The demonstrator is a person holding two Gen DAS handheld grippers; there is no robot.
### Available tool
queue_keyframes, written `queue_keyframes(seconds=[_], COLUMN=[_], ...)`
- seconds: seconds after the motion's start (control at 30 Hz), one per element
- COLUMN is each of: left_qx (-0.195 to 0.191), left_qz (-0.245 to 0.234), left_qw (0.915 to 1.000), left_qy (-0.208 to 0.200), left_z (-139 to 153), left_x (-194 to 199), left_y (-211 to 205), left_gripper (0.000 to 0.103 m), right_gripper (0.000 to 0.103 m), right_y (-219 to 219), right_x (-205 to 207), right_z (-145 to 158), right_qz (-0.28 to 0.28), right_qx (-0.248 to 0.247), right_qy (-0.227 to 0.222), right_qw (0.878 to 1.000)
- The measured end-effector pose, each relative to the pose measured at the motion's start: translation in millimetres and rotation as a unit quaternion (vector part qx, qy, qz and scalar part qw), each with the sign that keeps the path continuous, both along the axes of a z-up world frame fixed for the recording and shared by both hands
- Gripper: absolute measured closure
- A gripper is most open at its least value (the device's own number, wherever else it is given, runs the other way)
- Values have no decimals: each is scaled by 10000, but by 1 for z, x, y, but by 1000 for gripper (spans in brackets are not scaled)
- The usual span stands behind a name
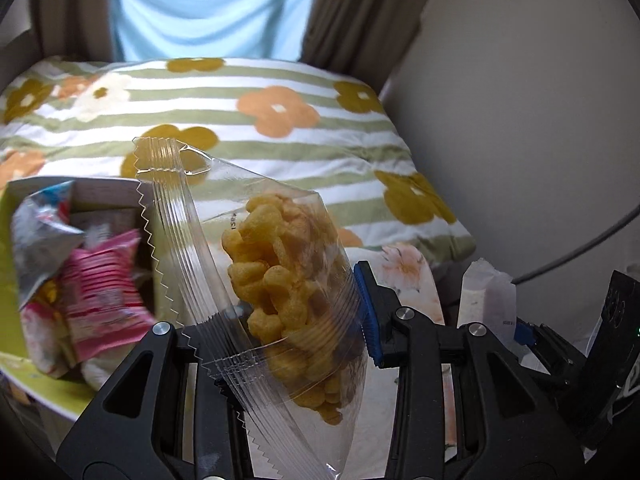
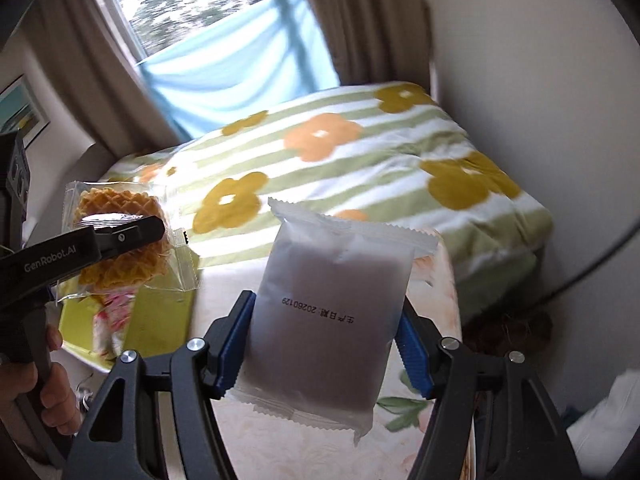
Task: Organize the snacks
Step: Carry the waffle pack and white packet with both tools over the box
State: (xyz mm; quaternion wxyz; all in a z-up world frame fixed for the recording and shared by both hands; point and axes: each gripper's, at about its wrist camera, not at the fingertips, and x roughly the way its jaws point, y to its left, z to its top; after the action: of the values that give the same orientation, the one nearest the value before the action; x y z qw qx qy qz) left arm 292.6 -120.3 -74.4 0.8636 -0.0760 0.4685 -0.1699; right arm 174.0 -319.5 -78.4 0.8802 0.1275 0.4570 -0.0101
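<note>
So the biggest thing in view is the bed with the striped flower quilt (image 2: 360, 152) in the back, and in front of it a table with a floral cloth (image 2: 320, 440) where all the sorting happens. On the table's left side sits the green box (image 1: 8, 280), and it's already got stuff in it — a pink packet (image 1: 104, 304) and a silvery wrapper (image 1: 36, 248) at least, so I'd say part of the job is done. Both grippers are loaded right now, so two more snacks are mid-trip. The left gripper (image 1: 296, 344) is clamped on a clear bag of waffle-looking snacks (image 1: 280, 280), held up just beside and above the box; from the right wrist view it hangs right over the box's edge, so my guess is it's about to go in. The right gripper (image 2: 328, 344) is squeezing a frosted white packet (image 2: 332, 312) with a printed date, held over the table, well apart from the box — that one looks like it's next. Can't tell if more loose snacks are left out of frame.
</note>
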Motion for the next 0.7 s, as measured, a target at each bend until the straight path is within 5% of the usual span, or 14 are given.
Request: queue_keyframes(seconds=[0.4,0.7], left_qx=[-80,201], left_qz=[961,982], left_qw=[9951,9949], left_qy=[-198,69], left_z=[25,2], left_x=[-23,-18], left_y=[137,240], left_gripper=[71,71], right_gripper=[41,41], right_y=[122,213], right_x=[39,70], right_z=[21,4], right_qz=[1207,1366], right_qx=[121,216], right_qy=[-180,-103], right_qw=[9925,9903])
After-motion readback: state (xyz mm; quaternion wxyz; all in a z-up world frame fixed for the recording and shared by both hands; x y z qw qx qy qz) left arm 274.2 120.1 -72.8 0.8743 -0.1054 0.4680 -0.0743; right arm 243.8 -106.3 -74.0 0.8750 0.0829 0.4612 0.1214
